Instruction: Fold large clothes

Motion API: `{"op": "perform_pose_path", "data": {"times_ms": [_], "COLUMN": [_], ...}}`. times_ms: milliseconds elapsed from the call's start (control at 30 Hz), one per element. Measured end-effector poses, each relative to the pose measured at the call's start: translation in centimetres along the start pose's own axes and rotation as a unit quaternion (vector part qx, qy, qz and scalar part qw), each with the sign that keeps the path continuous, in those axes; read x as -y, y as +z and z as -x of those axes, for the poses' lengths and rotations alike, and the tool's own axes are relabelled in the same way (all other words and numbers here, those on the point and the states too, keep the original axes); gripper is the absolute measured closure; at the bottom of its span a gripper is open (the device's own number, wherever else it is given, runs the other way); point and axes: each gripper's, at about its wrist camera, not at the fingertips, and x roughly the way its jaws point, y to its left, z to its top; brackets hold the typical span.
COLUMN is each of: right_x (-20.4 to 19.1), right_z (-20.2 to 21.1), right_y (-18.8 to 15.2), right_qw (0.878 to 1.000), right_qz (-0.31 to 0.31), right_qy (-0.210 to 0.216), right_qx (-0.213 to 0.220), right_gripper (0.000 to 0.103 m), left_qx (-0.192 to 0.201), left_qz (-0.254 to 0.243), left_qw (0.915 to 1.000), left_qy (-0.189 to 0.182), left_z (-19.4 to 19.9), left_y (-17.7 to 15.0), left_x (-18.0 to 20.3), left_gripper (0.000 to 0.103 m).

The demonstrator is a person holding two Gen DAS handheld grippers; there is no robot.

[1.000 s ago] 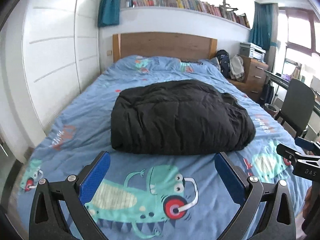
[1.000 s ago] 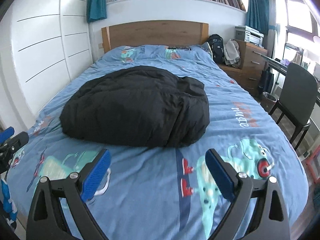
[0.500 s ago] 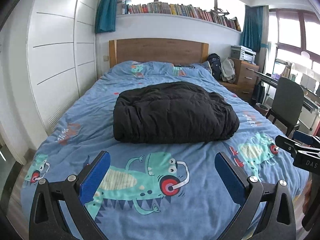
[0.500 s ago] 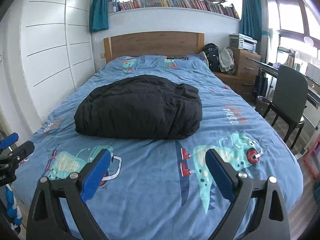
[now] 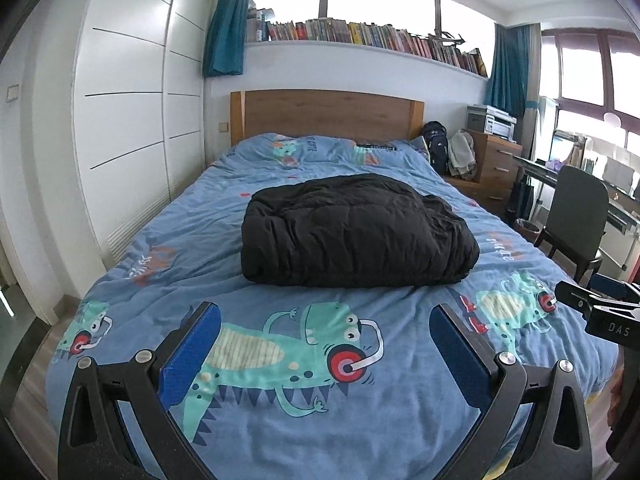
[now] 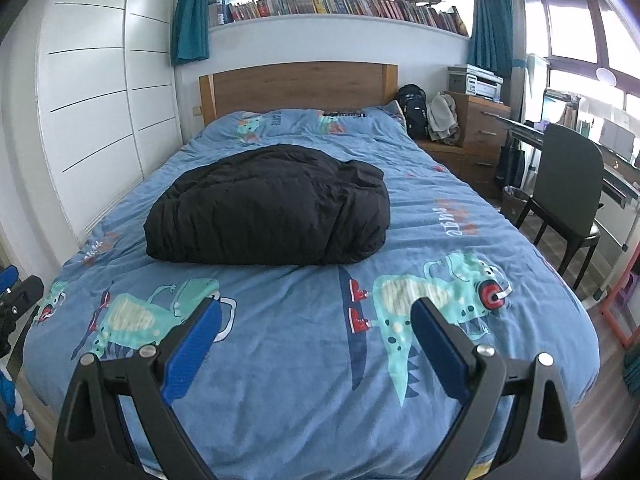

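Left wrist view looks up the length of a bed (image 5: 192, 240), and the left gripper (image 5: 324, 322) hangs above the foot of it with its blue fingers (image 5: 190, 354) spread wide apart and nothing between them. Well ahead of those fingers, out past a cartoon dinosaur (image 5: 288, 348) printed on the blue cover, lies the black coat (image 5: 356, 232), a thick padded thing gathered into a squarish, puffy bundle in the middle of the mattress. Off to the right of the fingers, the tip of the right gripper (image 5: 596, 308) pokes into view.

From the right wrist view it is much the same: the right gripper (image 6: 316, 320) is also held wide, gripping nothing, with the coat (image 6: 268, 208) ahead and a little left of its fingers (image 6: 438, 346). A dark chair (image 6: 568, 192) stands well off to the right, beside the bed.

To my eye the coat looks folded already, laid flat mid-bed where there is room to work, and both tools are held back and open because nothing needs holding. Its right edge looks lumpier and might want a tuck.
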Motion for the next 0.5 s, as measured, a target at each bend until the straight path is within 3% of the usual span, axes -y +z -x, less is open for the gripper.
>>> {"op": "perform_pose_path", "data": {"times_ms": [500], "right_x": [1.2], "right_z": [1.0], "right_y": [-1.0], "right_qw": [1.0], "right_qz": [-0.012], "right_qy": [-0.01], "right_qx": [0.004], "right_gripper": [0.007], "left_qx": [0.004], "left_qz": [-0.009], "left_qw": [0.9999], "left_qy": [0.012], "left_z": [1.4], "left_y": [-0.5], "left_x": [0.2], "left_gripper": [0.001]}}
